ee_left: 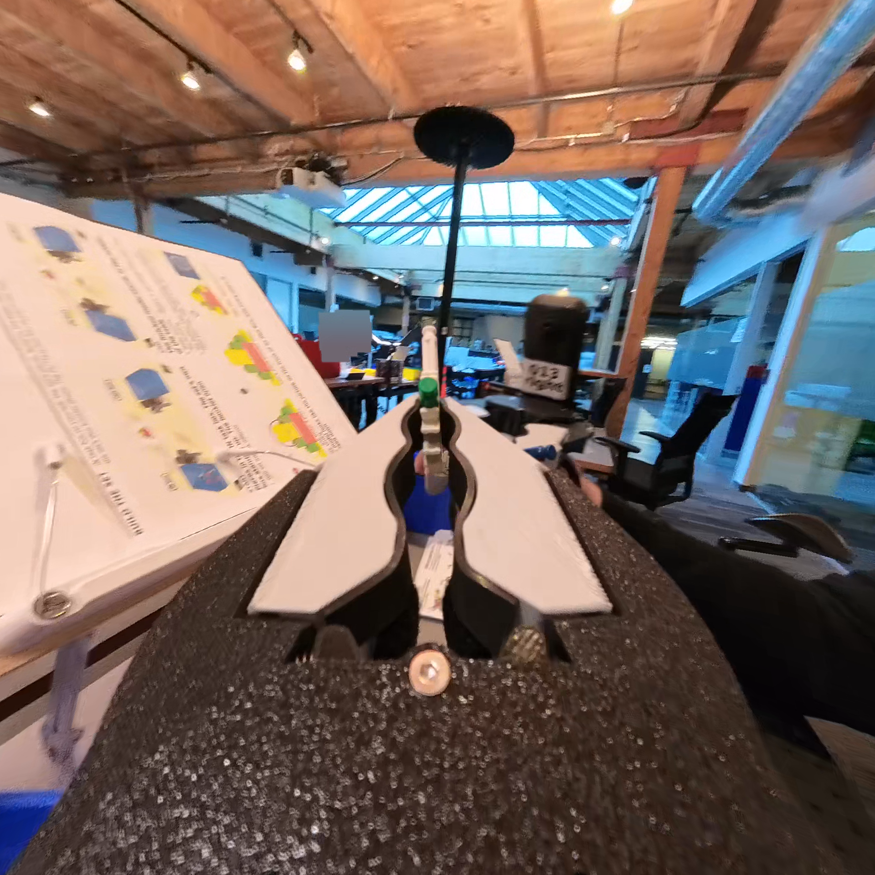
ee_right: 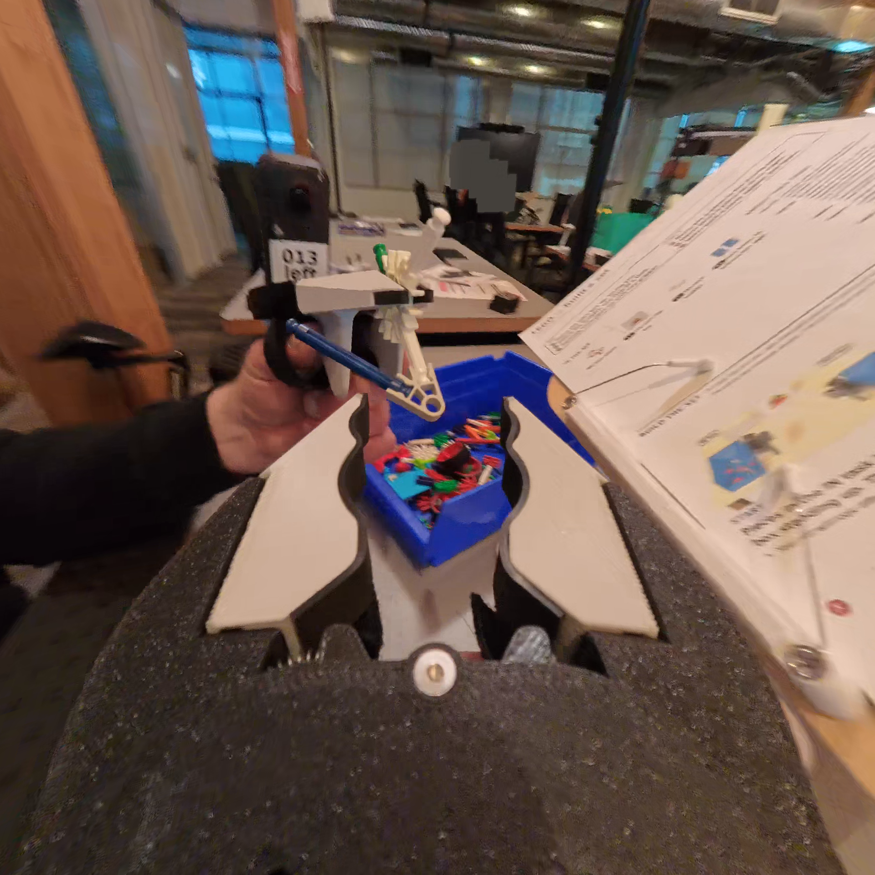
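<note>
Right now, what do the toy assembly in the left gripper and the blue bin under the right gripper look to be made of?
The toy assembly, clamped in the left gripper, looks like moulded hard plastic: glossy cream connectors, a green cap and a blue rod with crisp snap-fit shapes. The blue bin seems to be rigid plastic too, smooth with a slight sheen and uniform colour on its walls. The right gripper is open above it.

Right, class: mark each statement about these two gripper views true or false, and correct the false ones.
1. The left gripper is shut on a toy assembly. True.
2. The right gripper holds a red wheel. False: it is open and empty.
3. The blue bin holds mixed coloured pieces. True.
4. A blue rod sticks out of the assembly. True.
5. The instruction board lies flat. False: it is tilted.
</note>
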The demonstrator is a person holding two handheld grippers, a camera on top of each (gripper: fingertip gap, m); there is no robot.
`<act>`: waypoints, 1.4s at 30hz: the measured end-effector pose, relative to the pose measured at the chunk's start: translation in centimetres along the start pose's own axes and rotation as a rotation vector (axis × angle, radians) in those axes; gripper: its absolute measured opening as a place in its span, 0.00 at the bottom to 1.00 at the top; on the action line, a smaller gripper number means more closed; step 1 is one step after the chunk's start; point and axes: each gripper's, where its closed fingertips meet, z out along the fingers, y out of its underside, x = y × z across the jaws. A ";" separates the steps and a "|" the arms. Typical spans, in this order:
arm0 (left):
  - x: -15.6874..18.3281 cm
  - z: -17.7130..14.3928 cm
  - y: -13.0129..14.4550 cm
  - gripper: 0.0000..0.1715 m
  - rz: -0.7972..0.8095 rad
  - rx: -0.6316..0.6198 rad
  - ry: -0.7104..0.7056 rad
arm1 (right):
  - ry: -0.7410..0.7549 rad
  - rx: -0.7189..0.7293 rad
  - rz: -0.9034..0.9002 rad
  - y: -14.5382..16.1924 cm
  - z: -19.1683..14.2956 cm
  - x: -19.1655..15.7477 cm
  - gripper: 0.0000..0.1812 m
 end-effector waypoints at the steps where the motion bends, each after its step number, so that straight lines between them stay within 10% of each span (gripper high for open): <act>1: 0.5 0.1 0.0 0.02 -0.011 0.009 0.032 | -0.023 0.029 0.028 -0.1 0.0 -0.1 0.29; 5: 1.3 0.2 -0.5 0.02 -0.070 0.094 0.112 | -0.197 0.135 0.088 -1.0 0.3 -2.5 0.12; 26: 6.7 -1.5 -2.3 0.02 0.145 0.120 0.335 | -0.654 0.339 0.342 -4.1 -1.8 -7.7 0.11; 42: 2.6 -1.3 -1.2 0.05 0.387 -0.029 0.031 | -0.174 0.170 0.051 -2.5 0.9 -3.6 0.02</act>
